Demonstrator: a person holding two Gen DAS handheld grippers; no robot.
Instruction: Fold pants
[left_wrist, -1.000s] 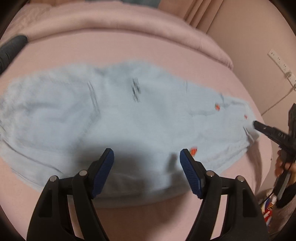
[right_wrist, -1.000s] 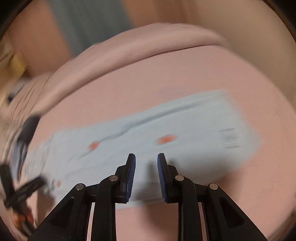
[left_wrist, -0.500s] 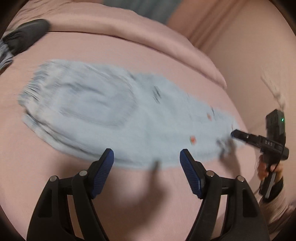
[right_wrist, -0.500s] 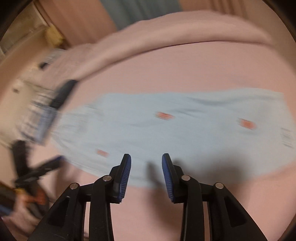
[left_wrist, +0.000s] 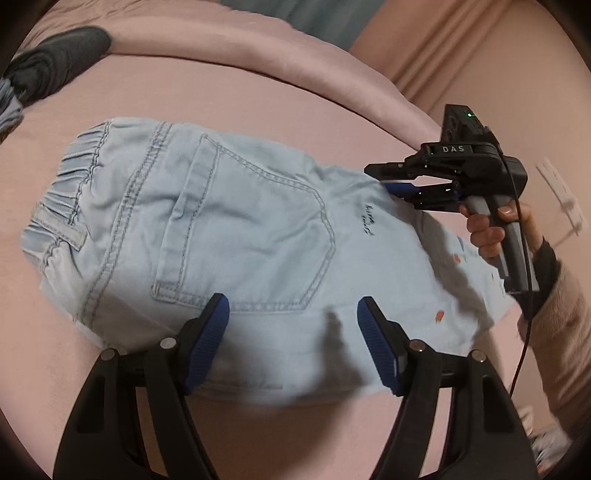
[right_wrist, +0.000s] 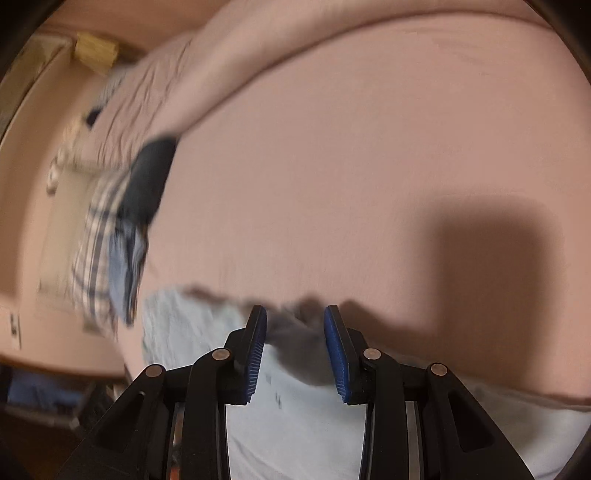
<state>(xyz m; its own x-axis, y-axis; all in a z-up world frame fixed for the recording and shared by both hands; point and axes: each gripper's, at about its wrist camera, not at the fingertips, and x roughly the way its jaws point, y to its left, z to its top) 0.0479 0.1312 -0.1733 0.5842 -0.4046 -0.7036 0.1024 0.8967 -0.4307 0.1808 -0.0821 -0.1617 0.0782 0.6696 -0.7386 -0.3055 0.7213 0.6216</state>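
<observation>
Light blue denim pants (left_wrist: 240, 236) lie flat on a pink bed, folded lengthwise, back pocket up, elastic waistband at the left. My left gripper (left_wrist: 293, 321) is open and empty, hovering over the pants' near edge. My right gripper (left_wrist: 384, 181) shows in the left wrist view above the pants' far edge at the right, its fingers a little apart. In the right wrist view it (right_wrist: 295, 339) is open over the pants (right_wrist: 295, 413), which fill the bottom of the frame; nothing sits between its pads.
The pink bed sheet (left_wrist: 258, 99) has a rolled pink duvet (left_wrist: 295, 55) at the back. Dark and checked clothes (right_wrist: 125, 221) lie at the bed's left end, seen also in the left wrist view (left_wrist: 48, 66). A pink wall stands at the right.
Both grippers have swung left along the pants: the waistband and pocket now fill the left view. The right gripper moved from the leg end to the far edge and opened wider.
</observation>
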